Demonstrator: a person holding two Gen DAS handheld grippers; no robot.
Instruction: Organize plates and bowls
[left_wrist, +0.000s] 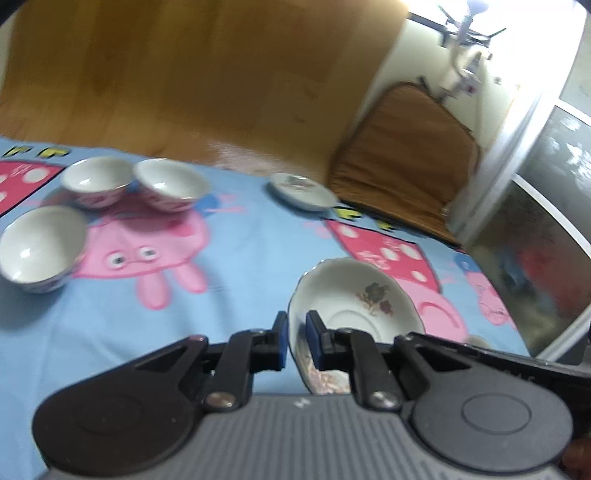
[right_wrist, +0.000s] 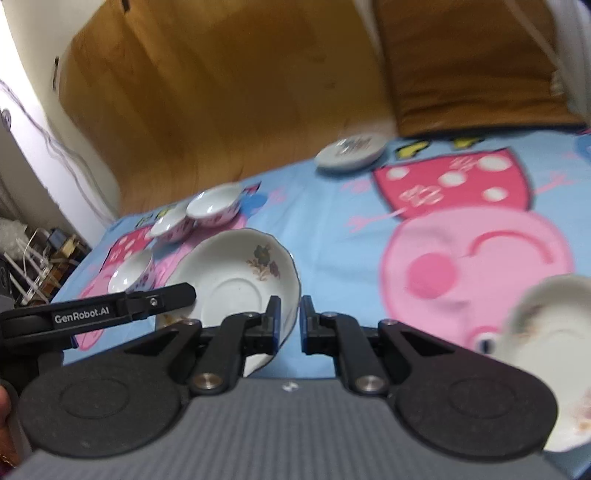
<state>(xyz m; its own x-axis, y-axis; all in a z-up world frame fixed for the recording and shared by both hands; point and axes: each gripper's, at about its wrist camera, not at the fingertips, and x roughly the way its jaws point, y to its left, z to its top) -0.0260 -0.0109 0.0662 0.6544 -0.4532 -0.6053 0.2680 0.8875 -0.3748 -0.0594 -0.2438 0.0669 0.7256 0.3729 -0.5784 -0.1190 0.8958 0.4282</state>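
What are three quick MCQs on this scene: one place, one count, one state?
1. Where is the small saucer? A) at the cloth's far edge B) inside a bowl C) on the floor
2. How many small bowls stand on the blue cloth? A) one B) three C) five
3. The left hand-held gripper is: A) wide open and empty B) shut on the floral plate C) shut on a bowl

Key: 1A, it sits at the far edge, near the brown cushion. 2B, three bowls stand grouped at the left. 3B, the plate's rim runs between its pads.
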